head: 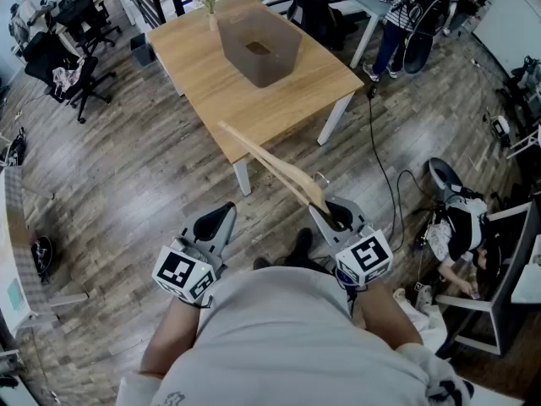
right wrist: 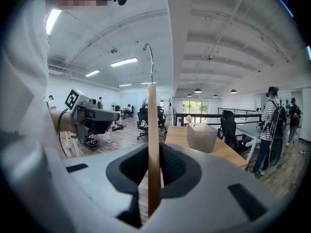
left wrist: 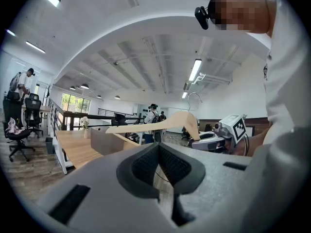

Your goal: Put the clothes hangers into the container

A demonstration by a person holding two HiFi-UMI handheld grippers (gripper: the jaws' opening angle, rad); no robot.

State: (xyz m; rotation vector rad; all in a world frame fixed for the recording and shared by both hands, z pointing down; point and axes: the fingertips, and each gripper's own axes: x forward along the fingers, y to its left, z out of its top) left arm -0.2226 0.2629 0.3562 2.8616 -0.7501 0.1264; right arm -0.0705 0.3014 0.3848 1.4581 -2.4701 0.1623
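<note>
Person stands on dark wood-plank floor [head: 127, 184], one gripper per hand. Right gripper [head: 331, 214]: jaws pinch a light wooden clothes hanger w/ metal hook [head: 270, 163] near its mid, by the hook. In right gripper view the hanger [right wrist: 153, 144] stands edge-on and upright between the pads, hook [right wrist: 149, 57] curling at the top. In head view the wood arm runs from the jaws toward 10 o'clock, its far tip showing over the near edge of the light wood desk [head: 279, 108].

Left gripper [head: 215, 218]: jaws only a narrow gap apart, nothing between them; floor shows through the slit. It sits at 9 o'clock of the right gripper, well apart from it.

Translucent grey plastic container [head: 260, 49] sits on the desk at 12 o'clock, well apart from the hanger. Small vase w/ flowers [head: 210, 7] stands just beyond it at 11 o'clock.
</note>
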